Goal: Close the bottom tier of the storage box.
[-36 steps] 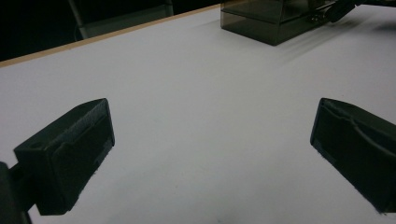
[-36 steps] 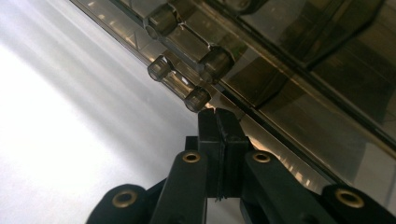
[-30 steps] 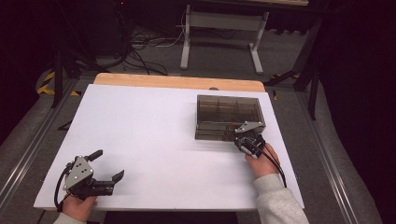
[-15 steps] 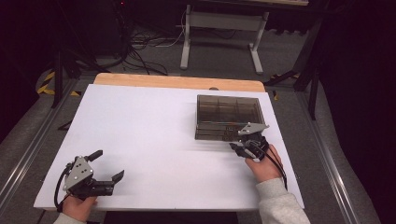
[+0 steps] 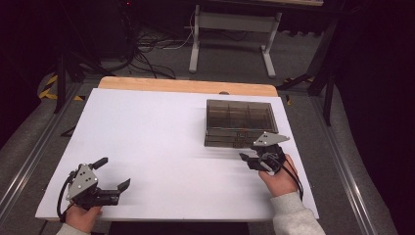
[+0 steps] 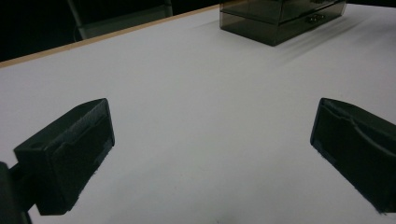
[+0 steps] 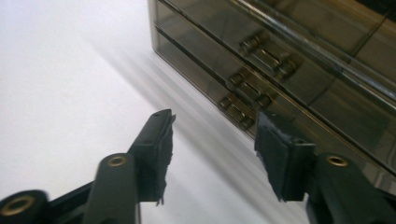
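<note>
Since a second ago my right claw (image 5: 254, 160) has backed off the smoky translucent plastic drawer box (image 5: 239, 122); its jaws have just been opening, nothing between them. The box sits at the white board's (image 5: 161, 142) two o'clock, handles facing me. My left claw (image 5: 111, 175) gapes empty at seven, smooth open board around

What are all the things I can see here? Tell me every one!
drawer box: one, smoky see-through brown, right half of the table, drawers with little bar handles facing the person.
table: one, white top with a wooden far edge.
desk frame: one, white legs, on the floor beyond the table.
cables: a tangle, black, on the floor at the back.
left claw: one, black, near left corner, jaws wide apart, nothing between them.
right claw: one, black, just in front of the drawers, jaws just opening, nothing between them.
hands: two, one on each claw.
</note>
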A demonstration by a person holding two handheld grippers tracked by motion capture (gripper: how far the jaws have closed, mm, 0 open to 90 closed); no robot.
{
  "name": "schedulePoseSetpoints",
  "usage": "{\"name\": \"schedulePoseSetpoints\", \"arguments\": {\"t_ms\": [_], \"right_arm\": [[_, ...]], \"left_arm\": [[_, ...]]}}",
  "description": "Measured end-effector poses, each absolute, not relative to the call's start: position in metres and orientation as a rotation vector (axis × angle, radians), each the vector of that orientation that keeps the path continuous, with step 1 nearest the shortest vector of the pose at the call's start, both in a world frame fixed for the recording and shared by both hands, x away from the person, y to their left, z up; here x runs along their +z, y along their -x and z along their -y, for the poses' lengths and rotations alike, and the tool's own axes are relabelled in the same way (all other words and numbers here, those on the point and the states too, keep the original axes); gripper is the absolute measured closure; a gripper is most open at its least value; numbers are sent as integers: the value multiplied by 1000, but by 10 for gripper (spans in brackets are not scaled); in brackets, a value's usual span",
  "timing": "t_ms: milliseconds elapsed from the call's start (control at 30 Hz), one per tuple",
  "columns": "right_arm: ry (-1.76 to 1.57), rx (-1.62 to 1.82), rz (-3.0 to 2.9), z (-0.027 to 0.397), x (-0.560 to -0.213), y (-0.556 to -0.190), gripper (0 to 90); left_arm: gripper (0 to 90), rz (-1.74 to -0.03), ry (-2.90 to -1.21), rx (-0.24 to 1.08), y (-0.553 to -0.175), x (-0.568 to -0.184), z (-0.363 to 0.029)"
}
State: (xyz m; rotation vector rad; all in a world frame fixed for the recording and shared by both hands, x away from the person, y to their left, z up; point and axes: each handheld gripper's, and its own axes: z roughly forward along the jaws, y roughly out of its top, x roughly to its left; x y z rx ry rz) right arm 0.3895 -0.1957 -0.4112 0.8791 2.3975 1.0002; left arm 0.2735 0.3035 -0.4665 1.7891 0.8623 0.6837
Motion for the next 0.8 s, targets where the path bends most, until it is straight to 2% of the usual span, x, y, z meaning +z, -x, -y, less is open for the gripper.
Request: {"name": "schedulePoseSetpoints", "arguments": {"t_ms": [300,667,800], "right_arm": [[-827,1160,-2341,198,-405,-374,203],[-768,1343,-2325,197,-405,-360,0],[-710,1401,-2301,192,-409,-355,0]], "left_arm": [[7,-862,-1789,688,-274,-466,-303],[7,-868,-1786,684,-273,-467,-303],[7,-867,-1784,684,-273,-467,-303]]}}
